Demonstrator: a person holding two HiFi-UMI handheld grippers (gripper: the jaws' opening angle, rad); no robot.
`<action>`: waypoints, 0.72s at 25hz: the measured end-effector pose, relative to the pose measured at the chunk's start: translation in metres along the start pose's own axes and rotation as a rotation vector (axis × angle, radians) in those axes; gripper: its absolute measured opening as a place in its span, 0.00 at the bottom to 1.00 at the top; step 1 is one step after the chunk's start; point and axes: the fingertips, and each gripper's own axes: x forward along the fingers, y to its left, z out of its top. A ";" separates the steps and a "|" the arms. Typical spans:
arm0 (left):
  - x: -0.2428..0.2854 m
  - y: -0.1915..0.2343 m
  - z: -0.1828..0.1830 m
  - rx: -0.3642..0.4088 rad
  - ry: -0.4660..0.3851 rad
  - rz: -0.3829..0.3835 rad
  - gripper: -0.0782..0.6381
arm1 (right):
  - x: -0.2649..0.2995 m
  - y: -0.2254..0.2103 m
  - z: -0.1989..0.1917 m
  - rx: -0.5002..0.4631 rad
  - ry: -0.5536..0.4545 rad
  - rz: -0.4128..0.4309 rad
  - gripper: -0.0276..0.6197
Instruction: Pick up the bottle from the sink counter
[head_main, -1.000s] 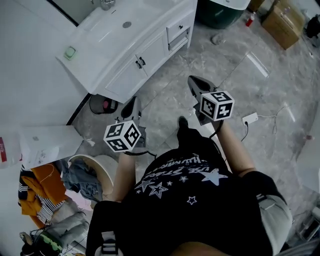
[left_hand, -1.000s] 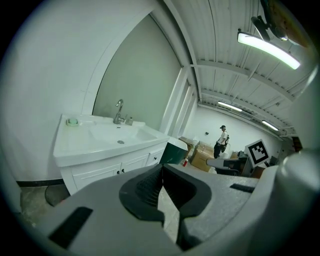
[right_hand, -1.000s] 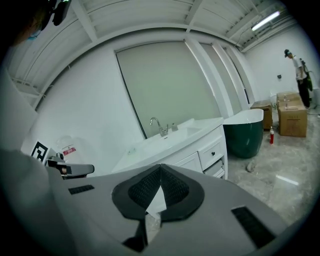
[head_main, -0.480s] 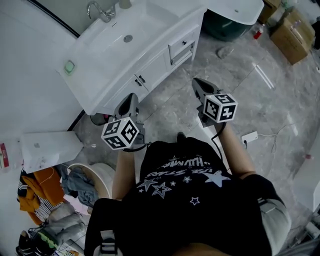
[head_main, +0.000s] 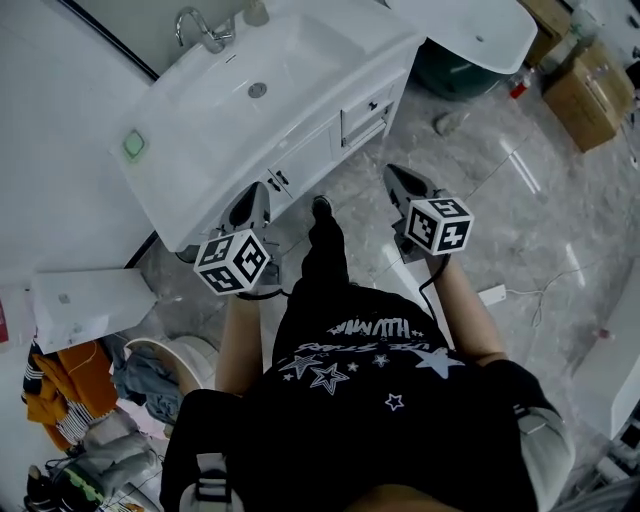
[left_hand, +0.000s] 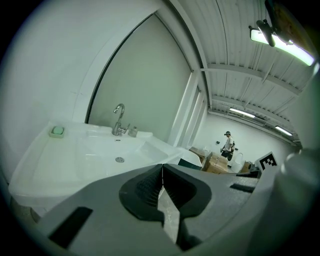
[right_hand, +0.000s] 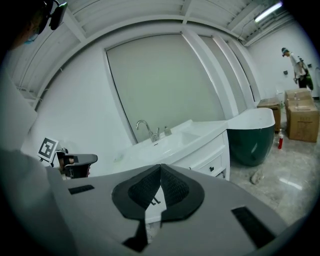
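sink counter (head_main: 165, 195) nearer than a second ago, bottle (head_main: 256, 13) now visible by faucet (head_main: 200, 25) | left gripper (head_main: 257, 192), right gripper (head_main: 397, 177) pressed together, empty | approach phase

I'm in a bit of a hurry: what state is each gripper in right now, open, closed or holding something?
Left gripper: closed, jaws together, holding nothing.
Right gripper: closed, jaws together, holding nothing.
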 end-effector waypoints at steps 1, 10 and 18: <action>0.010 0.004 0.004 -0.011 0.001 -0.009 0.12 | 0.007 -0.004 0.004 -0.001 0.000 -0.006 0.05; 0.119 0.043 0.064 0.008 -0.022 -0.065 0.12 | 0.093 -0.045 0.063 -0.032 -0.001 -0.052 0.05; 0.211 0.086 0.110 0.001 0.001 -0.070 0.12 | 0.187 -0.071 0.117 -0.037 0.014 -0.056 0.05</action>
